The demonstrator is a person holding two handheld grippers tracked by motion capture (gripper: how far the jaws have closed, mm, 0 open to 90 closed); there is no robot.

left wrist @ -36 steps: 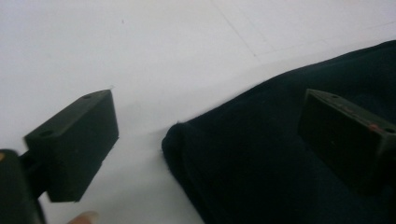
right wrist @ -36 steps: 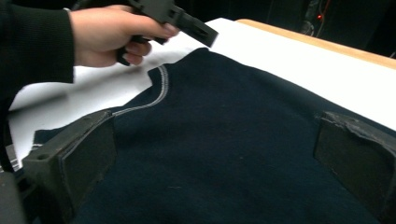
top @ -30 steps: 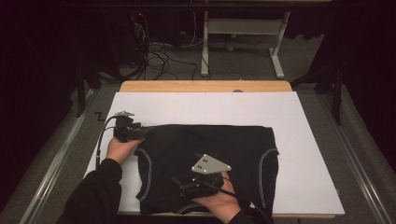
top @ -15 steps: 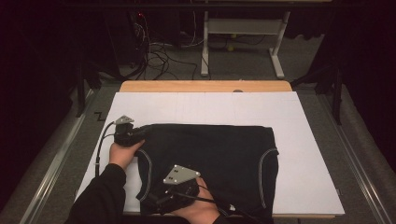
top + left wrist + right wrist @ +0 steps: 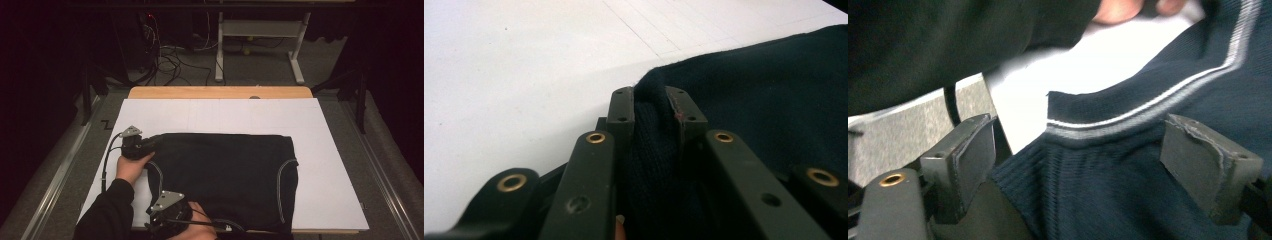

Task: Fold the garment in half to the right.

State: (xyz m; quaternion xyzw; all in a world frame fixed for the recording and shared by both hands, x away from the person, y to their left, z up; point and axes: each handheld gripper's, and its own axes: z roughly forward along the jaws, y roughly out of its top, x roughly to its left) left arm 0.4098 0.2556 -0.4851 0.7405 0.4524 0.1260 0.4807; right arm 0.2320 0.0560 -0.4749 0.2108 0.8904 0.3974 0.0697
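Note:
A dark navy garment (image 5: 225, 175) with pale seam stripes lies folded flat on the white tabletop (image 5: 225, 115). My left gripper (image 5: 152, 144) is at its far left corner. In the left gripper view the jaws (image 5: 651, 107) are shut on a fold of the knit fabric (image 5: 764, 90). My right gripper (image 5: 156, 220) sits at the near left corner by the table's front edge. In the right gripper view it (image 5: 1088, 155) stands open, with the ribbed hem (image 5: 1108, 190) lying between its two pads but not pinched.
A dark sleeve (image 5: 948, 45) and hand cross just beyond the right gripper. A bare wooden strip (image 5: 220, 92) edges the far side of the table. White surface lies to the right of the garment (image 5: 330, 175). Cables and a desk frame stand on the floor behind.
My right gripper has moved left along the near edge, from the garment's middle to its near left corner. The left gripper has kept its hold at the far left corner.

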